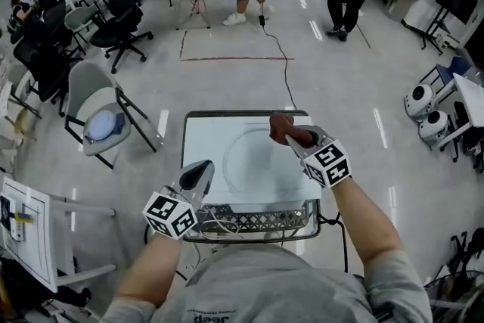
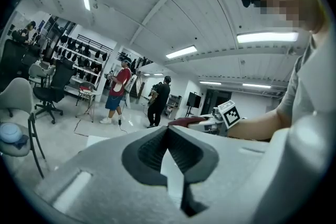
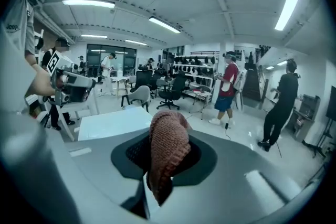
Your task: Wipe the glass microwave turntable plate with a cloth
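R gripper [image 1: 296,140] pinching my brown cloth [image 3: 168,152] over the glass plate's [image 1: 253,166] far rim;
L gripper [image 2: 168,131] pressed together, empty, by the table's [image 1: 203,138] near-left edge; plate sits mid-table.

Not much to read here tbh. Only "Jeep", printed small on the person's grey shirt [image 1: 265,287] near the neck, and you can spot it again in the right gripper view [image 3: 13,34].
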`<state>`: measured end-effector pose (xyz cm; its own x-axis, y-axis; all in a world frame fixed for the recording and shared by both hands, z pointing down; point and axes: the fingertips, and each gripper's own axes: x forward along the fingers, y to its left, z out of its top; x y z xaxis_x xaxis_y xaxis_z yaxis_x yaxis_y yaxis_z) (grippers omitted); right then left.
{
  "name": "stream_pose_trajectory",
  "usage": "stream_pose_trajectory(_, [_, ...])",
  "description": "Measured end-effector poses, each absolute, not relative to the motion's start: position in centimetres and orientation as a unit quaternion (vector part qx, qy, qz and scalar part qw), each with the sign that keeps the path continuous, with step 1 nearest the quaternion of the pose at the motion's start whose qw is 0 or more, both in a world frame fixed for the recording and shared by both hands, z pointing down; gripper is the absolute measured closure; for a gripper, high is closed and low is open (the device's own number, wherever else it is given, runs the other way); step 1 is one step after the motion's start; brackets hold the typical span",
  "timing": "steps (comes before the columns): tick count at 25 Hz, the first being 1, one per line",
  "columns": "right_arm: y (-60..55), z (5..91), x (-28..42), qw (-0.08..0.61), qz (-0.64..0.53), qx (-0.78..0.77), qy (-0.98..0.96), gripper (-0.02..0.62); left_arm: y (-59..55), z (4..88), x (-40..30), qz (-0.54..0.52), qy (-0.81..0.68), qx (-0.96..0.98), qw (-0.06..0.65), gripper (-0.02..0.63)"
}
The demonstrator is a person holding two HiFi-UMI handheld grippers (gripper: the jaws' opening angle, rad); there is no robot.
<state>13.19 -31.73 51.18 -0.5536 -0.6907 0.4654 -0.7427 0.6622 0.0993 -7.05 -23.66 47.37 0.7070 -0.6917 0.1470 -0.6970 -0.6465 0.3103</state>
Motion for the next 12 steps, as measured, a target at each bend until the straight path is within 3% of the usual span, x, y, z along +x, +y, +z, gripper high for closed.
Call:
stream_pose_trajectory(7, [-32.8,53.6,2.2,0.284,0.056,0.302,-0.908,0.514,-23.4,47.3,-7.8,0.000,-0.389,0.903,0.182,0.606])
stream_pose_trajectory(12, [-33.5,57.1,0.1,0.332,0.061,0.276,-0.900,0.514,-23.3,48.0,-9.1,0.001,-0.395,0.899,0.189,0.606])
